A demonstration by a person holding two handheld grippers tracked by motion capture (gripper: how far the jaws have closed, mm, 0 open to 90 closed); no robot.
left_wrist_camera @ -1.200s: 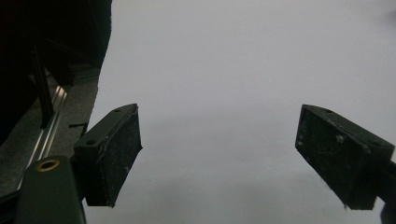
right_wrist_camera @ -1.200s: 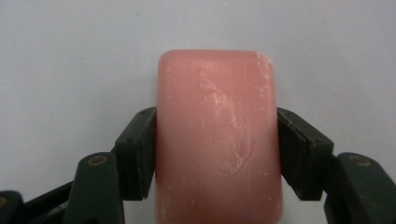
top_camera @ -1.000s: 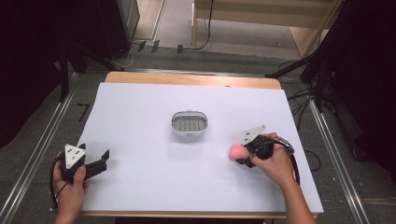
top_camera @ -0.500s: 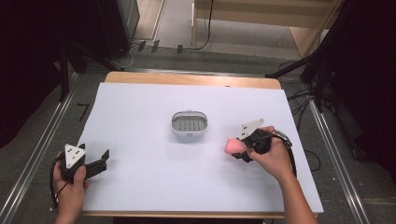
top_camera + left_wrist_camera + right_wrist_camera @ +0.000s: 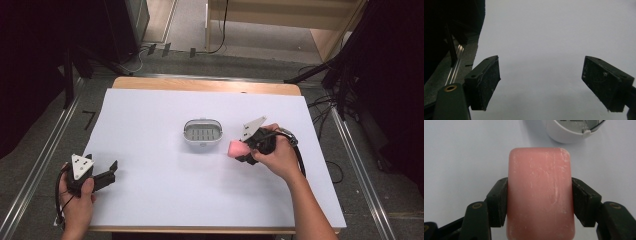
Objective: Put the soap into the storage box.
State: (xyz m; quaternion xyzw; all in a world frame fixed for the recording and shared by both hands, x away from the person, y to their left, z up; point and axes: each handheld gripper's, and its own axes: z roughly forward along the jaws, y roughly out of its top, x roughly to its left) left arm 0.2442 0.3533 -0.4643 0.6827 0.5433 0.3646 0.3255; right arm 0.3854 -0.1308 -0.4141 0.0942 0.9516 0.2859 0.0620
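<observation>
We observe the right gripper clamped on a pink soap bar — both pads press its long sides. The bar sits just beside the white soap dish, at that dish's right in the high view. The left gripper rests near the white table's front left corner — jaws spread wide, nothing between them.
</observation>
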